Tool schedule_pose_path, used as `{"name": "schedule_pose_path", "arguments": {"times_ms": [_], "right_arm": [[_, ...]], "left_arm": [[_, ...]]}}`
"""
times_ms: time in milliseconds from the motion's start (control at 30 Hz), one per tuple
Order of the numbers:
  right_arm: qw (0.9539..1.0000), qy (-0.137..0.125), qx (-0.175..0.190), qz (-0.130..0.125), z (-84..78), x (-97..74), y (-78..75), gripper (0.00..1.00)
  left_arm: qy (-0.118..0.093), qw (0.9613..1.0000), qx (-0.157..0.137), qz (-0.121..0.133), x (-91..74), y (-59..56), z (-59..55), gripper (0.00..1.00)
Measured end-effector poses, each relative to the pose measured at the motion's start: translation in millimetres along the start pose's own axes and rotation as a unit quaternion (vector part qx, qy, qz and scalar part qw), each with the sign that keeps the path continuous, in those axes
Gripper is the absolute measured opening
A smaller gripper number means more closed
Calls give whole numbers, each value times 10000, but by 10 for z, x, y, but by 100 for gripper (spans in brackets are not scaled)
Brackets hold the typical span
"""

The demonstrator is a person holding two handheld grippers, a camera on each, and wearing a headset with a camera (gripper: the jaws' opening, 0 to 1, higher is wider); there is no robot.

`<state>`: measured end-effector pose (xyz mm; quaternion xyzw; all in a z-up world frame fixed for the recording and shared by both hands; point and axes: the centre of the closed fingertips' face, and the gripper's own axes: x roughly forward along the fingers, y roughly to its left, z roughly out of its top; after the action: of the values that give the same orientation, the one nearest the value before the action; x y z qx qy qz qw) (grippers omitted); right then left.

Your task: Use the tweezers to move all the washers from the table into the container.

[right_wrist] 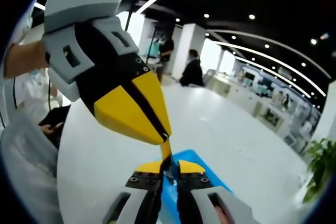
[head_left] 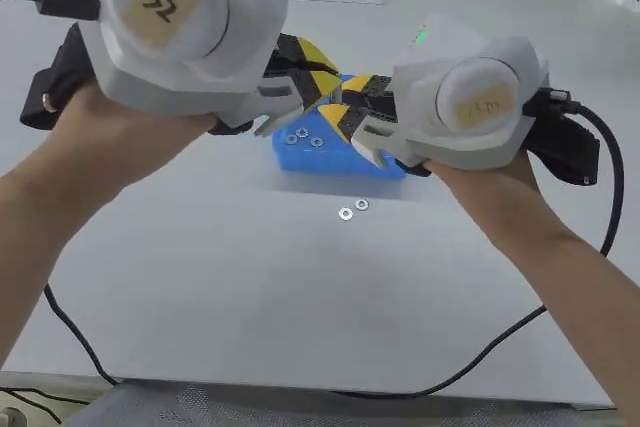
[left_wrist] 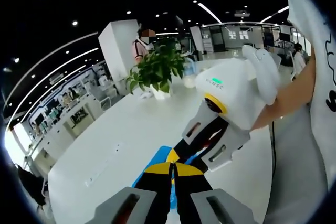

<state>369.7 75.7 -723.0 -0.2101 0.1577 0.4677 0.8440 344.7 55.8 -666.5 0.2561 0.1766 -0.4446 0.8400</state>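
Two washers (head_left: 345, 213) lay on the table (head_left: 250, 287), just before the blue container (head_left: 340, 162), which held more. Above it, forearms angled inward, tips meeting: the left gripper (head_left: 318, 72) had its jaws closed; the right gripper's (head_left: 347, 112) jaws were nearly together, grip unclear.

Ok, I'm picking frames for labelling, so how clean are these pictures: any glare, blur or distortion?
Head view: flat bright light nearly washes out the white table, only a faint shadow by the blue container, loose washers crisp. Left gripper view: fisheye curves the ceiling light strips, dark overhead. Right gripper view: same curving, and the left gripper looms oversized up close.
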Motion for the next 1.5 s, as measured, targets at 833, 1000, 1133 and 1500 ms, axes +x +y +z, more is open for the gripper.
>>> {"name": "schedule_pose_path", "arguments": {"times_ms": [833, 1000, 1133, 1500], "right_arm": [[9968, 205, 733, 232, -372, -95, 317, 8], [9953, 341, 849, 325, -509, -60, 391, 8], [9941, 465, 898, 383, -616, -23, 429, 8], [9907, 643, 1089, 496, -785, 28, 450, 8]], "left_arm": [[175, 9991, -175, -350, 21, -388, -189, 0], [330, 9981, -189, -484, 82, -479, -287, 0], [410, 9974, -212, -562, 145, -517, -362, 0], [466, 9952, -527, -684, 275, -543, -489, 0]]}}
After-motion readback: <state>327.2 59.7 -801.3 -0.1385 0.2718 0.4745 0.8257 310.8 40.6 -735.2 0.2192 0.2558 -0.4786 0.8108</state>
